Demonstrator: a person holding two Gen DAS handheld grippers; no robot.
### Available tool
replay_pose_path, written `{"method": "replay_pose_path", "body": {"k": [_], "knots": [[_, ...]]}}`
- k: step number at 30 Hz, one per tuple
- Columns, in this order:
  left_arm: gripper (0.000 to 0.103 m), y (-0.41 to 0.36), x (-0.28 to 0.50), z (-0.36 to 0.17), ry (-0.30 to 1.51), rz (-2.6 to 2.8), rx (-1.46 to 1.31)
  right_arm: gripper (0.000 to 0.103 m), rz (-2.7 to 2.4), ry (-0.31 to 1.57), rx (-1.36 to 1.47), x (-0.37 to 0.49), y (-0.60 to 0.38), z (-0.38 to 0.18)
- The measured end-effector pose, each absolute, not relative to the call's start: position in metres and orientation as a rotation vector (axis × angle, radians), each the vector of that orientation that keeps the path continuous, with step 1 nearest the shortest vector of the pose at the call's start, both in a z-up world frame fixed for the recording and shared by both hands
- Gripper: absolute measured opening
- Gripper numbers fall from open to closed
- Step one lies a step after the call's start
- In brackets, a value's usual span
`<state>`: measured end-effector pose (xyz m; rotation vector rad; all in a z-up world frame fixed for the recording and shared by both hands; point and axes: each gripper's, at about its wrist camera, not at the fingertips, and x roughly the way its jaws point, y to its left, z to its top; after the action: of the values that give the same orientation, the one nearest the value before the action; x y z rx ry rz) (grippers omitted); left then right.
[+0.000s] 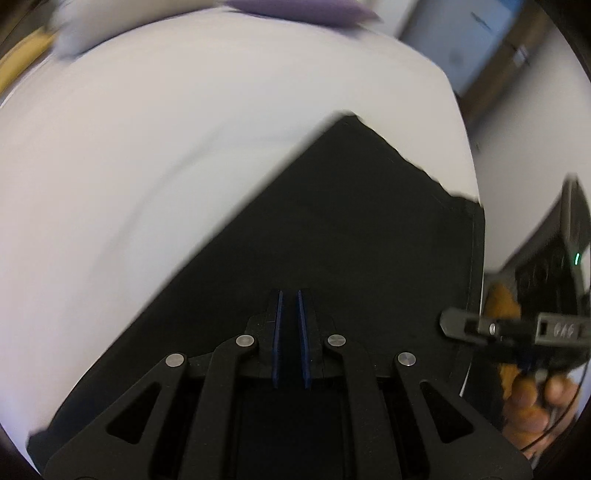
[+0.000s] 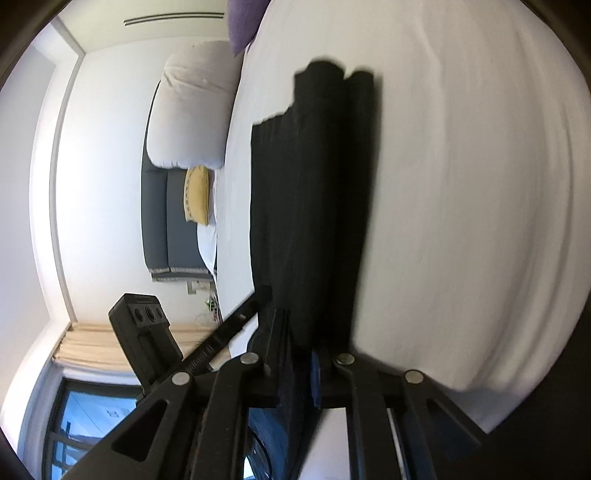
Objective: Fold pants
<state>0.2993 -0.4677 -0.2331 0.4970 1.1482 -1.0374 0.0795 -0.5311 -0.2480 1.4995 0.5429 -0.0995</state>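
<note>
We find the black pants (image 1: 332, 229) lying on the white bed (image 1: 184, 155), their fabric running from the centre of the left wrist view down to 6 o'clock and over the mattress edge at 3 o'clock. The left tongs (image 1: 290, 299) sit low over the cloth with the blue pads close together, a narrow gap between them; whether fabric lies in that gap we cannot tell. In the right wrist view the right tongs (image 2: 299, 354) are pinching a bunched edge of the pants, which stretch away toward 12 o'clock in long ridges. A purple pillow (image 2: 242, 22) rests at the far end of the bed.

We judge a fold is under way. To do it well, we would keep both ends level and taut, carry the held edge across in one even sweep, lay it square on the opposite edge, and only then release, so the ridges flatten rather than set as creases
</note>
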Motion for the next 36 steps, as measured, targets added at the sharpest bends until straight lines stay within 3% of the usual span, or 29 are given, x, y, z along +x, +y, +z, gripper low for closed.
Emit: {"method": "replay_pose_path", "body": {"k": [5,7,14,19,22,24,26,31,36], "knots": [[0.008,-0.475,0.327,-0.236,1.171,-0.964,0.444,0.003,-0.104,0.533,1.502,0.067,-0.533,-0.254],[0.008,-0.478,0.334,-0.226,1.099,-0.882,0.516,0.003,-0.097,0.53,1.505,0.071,-0.531,-0.253],[0.008,-0.505,0.324,-0.227,1.075,-1.013,0.557,0.008,-0.125,0.508,1.476,0.08,-0.542,-0.245],[0.009,-0.496,0.334,-0.239,1.094,-1.009,0.454,0.001,-0.17,0.459,1.509,0.07,-0.56,-0.253],[0.009,-0.482,0.348,-0.222,1.041,-0.959,0.492,0.013,-0.256,0.393,1.475,0.049,-0.569,-0.237],[0.009,-0.467,0.345,-0.208,1.021,-0.961,0.439,0.039,-0.312,0.374,1.456,0.035,-0.573,-0.228],[0.009,-0.441,0.34,-0.188,0.982,-0.959,0.383,0.047,-0.333,0.375,1.422,0.027,-0.573,-0.218],[0.009,-0.379,0.312,-0.17,0.943,-0.896,0.316,0.048,-0.273,0.402,1.483,0.041,-0.567,-0.23],[0.009,-0.245,0.294,-0.171,0.977,-0.751,0.26,0.048,-0.24,0.415,1.482,0.053,-0.572,-0.23]]}}
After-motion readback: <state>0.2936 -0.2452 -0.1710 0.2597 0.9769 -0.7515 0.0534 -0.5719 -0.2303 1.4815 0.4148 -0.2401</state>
